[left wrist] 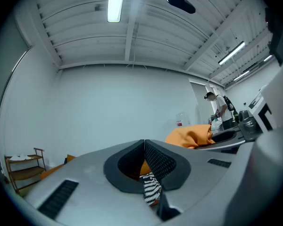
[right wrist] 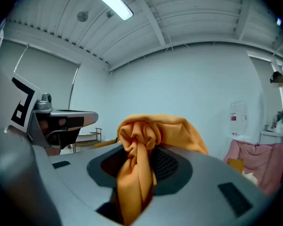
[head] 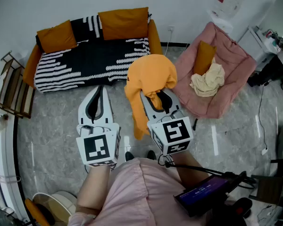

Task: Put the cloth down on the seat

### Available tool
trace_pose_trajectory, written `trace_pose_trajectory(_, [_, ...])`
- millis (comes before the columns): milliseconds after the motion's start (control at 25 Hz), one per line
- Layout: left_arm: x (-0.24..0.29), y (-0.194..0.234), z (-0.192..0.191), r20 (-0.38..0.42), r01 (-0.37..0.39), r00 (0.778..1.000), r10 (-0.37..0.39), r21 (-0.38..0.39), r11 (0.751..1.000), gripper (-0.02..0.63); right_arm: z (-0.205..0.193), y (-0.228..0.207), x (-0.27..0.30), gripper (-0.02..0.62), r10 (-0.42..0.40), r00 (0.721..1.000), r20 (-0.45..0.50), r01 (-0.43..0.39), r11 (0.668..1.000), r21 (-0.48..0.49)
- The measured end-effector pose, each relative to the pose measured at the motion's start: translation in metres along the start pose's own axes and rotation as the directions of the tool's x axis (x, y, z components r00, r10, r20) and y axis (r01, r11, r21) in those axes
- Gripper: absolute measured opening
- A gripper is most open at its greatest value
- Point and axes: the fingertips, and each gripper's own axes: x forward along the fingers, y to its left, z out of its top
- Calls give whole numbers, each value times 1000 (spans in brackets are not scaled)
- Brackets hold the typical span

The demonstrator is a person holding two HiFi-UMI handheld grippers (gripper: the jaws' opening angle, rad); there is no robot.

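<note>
An orange cloth (head: 148, 81) hangs bunched from my right gripper (head: 156, 92), which is shut on it; in the right gripper view the cloth (right wrist: 141, 147) fills the gap between the jaws and drapes over them. It is held in the air in front of the black-and-white striped sofa seat (head: 92, 60). My left gripper (head: 97, 89) is beside it on the left, shut with nothing in it; its jaws (left wrist: 144, 145) meet at the tips, with the sofa pattern showing behind.
Orange cushions (head: 125, 22) line the sofa back. A pink armchair (head: 221, 72) at the right holds a cream cloth (head: 207, 81) and an orange cushion (head: 203, 56). A wooden rack (head: 9, 91) stands at the left. Grey floor (head: 52, 121) lies below.
</note>
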Motion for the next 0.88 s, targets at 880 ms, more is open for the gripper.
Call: trace_pose_trajectory(880, [3, 56, -27, -2, 48, 999, -48, -12, 999, 11, 9, 13, 39, 136, -92, 996, 22, 91, 996, 16])
